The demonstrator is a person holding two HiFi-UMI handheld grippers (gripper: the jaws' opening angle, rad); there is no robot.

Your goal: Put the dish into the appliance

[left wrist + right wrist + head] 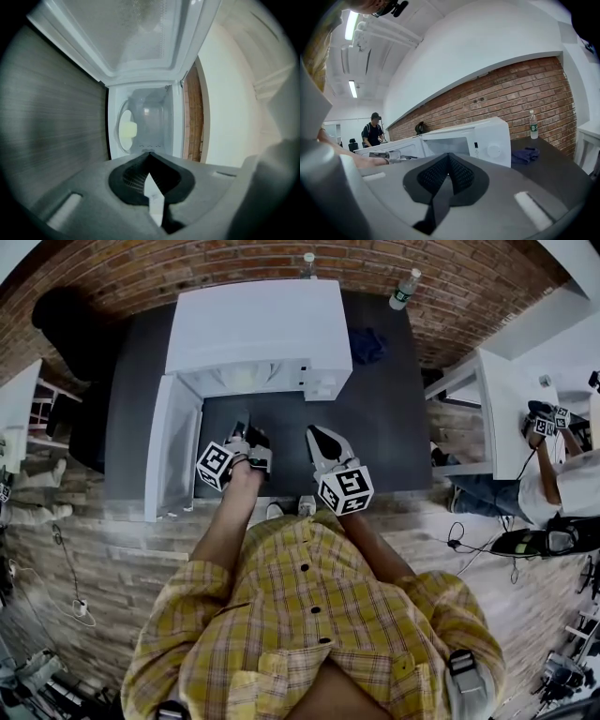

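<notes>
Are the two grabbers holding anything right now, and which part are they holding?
Nothing is held. The left gripper and the right gripper both have their jaws shut together, with nothing between them.

Bright, even room light falls from ceiling strip lights point(350, 26), which flare white at the right gripper view's top left. The microwave point(258, 329) glows pale yellow inside. Every view bows at its edges and darkens to black corners. The left gripper view is soft, the worktop point(51, 117) streaked with blur.
</notes>
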